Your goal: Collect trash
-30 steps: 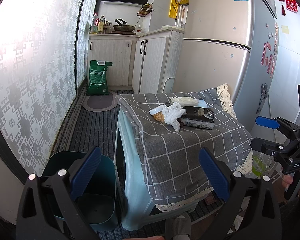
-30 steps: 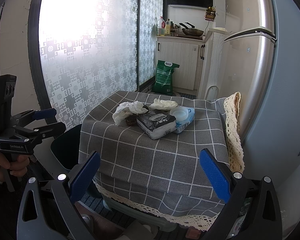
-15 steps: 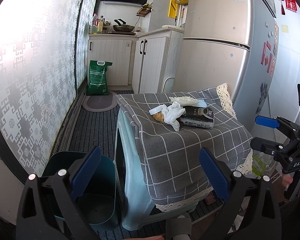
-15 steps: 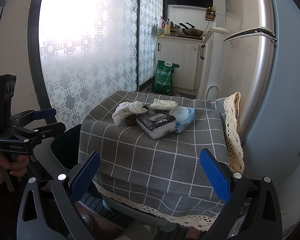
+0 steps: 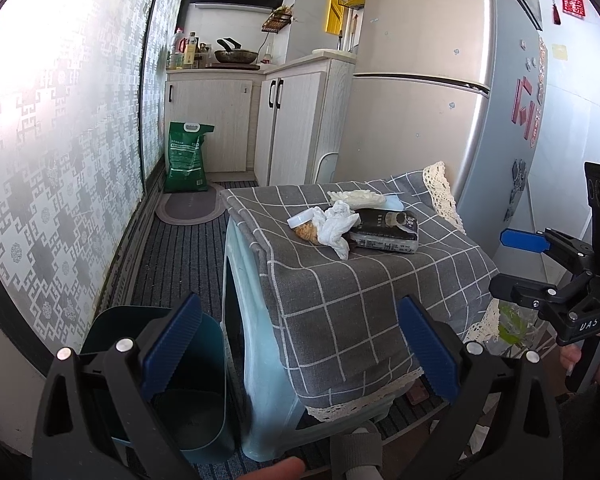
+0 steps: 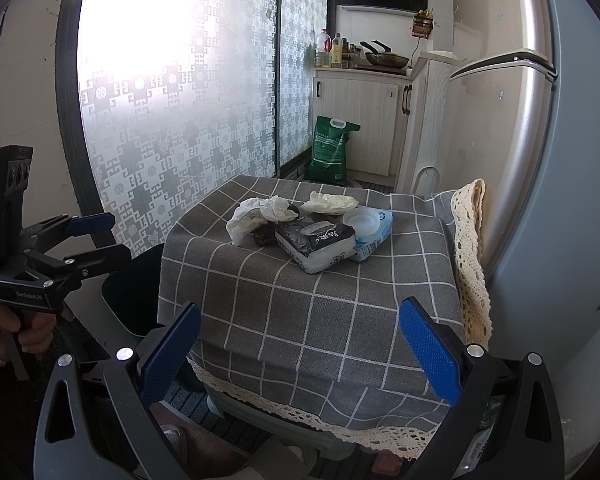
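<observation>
A crumpled white tissue (image 5: pixel 334 226) (image 6: pixel 256 214) lies on a stool draped in grey checked cloth (image 5: pixel 352 292) (image 6: pixel 300 280), beside a brown food scrap (image 5: pixel 305 231), a white lid (image 5: pixel 300 218), another white wad (image 5: pixel 356 198) (image 6: pixel 330 203), a black tissue pack (image 5: pixel 386 230) (image 6: pixel 316 242) and a blue wet-wipe pack (image 6: pixel 370 226). A teal trash bin (image 5: pixel 168 380) (image 6: pixel 130 292) stands left of the stool. My left gripper (image 5: pixel 300 352) is open and empty, short of the stool. My right gripper (image 6: pixel 300 354) is open and empty at the stool's near edge.
A silver fridge (image 5: pixel 440 92) stands right behind the stool. White cabinets (image 5: pixel 296 120) and a green sack (image 5: pixel 186 158) are at the back. A patterned glass door (image 5: pixel 60 140) runs along the left. Striped floor mat (image 5: pixel 180 248) lies between.
</observation>
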### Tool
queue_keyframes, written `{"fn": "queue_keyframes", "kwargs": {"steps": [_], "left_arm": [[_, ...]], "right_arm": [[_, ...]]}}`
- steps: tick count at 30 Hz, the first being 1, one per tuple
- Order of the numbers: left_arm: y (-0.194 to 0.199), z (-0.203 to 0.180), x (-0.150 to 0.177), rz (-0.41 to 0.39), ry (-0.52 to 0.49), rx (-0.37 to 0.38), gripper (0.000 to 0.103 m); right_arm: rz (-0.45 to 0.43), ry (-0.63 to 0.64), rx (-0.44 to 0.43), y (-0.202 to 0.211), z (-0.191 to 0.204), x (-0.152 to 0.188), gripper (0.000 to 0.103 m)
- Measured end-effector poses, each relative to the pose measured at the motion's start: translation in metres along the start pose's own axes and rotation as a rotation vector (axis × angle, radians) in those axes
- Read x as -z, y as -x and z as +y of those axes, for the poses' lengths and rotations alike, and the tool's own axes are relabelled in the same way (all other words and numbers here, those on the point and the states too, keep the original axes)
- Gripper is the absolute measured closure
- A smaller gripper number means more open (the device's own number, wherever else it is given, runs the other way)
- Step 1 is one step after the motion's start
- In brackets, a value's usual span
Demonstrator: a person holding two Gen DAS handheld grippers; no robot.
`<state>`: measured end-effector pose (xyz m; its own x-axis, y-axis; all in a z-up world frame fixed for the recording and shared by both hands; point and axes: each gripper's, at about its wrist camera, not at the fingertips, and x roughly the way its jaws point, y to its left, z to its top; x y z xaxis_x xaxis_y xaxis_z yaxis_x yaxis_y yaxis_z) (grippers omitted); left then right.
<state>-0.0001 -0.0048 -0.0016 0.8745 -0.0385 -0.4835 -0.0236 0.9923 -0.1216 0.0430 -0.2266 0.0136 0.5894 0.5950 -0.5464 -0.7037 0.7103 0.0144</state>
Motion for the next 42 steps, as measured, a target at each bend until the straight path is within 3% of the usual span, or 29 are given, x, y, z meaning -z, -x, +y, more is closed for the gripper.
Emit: {"fn": "queue_keyframes", "kwargs": {"steps": [3, 6, 11, 19, 23, 33, 39, 42], "left_arm": [[0.001, -0.003, 0.001, -0.007, -0.022, 0.003, 0.004], [-0.001, -0.009, 0.000, -0.008, -0.057, 0.005, 0.018], [-0.009, -0.020, -0.007, 0.017, -0.111, 0.027, 0.038], [-0.037, -0.045, -0.022, 0.027, -0.212, 0.035, 0.054], [-0.058, -0.045, -0.030, 0.052, -0.192, 0.029, 0.062], [-0.094, -0.042, -0.035, 0.110, -0.164, -0.021, 0.064], [-0.106, -0.034, -0.035, 0.142, -0.129, -0.062, 0.084], [-0.103, -0.032, -0.037, 0.133, -0.115, -0.043, 0.091]], "right_arm": [[0.008, -0.001, -0.013, 0.000, 0.000, -0.001, 0.010], [0.022, -0.012, -0.019, -0.003, -0.002, 0.000, 0.020], [0.021, -0.025, -0.026, -0.002, -0.004, -0.002, 0.023], [0.024, -0.056, -0.037, -0.002, -0.010, -0.004, 0.034], [0.028, -0.066, -0.042, -0.001, -0.013, -0.003, 0.036], [0.041, -0.099, -0.045, -0.001, -0.026, 0.004, 0.045], [0.048, -0.061, -0.038, -0.008, -0.025, -0.002, 0.048], [0.055, -0.031, -0.041, -0.017, -0.024, -0.007, 0.048]]}}
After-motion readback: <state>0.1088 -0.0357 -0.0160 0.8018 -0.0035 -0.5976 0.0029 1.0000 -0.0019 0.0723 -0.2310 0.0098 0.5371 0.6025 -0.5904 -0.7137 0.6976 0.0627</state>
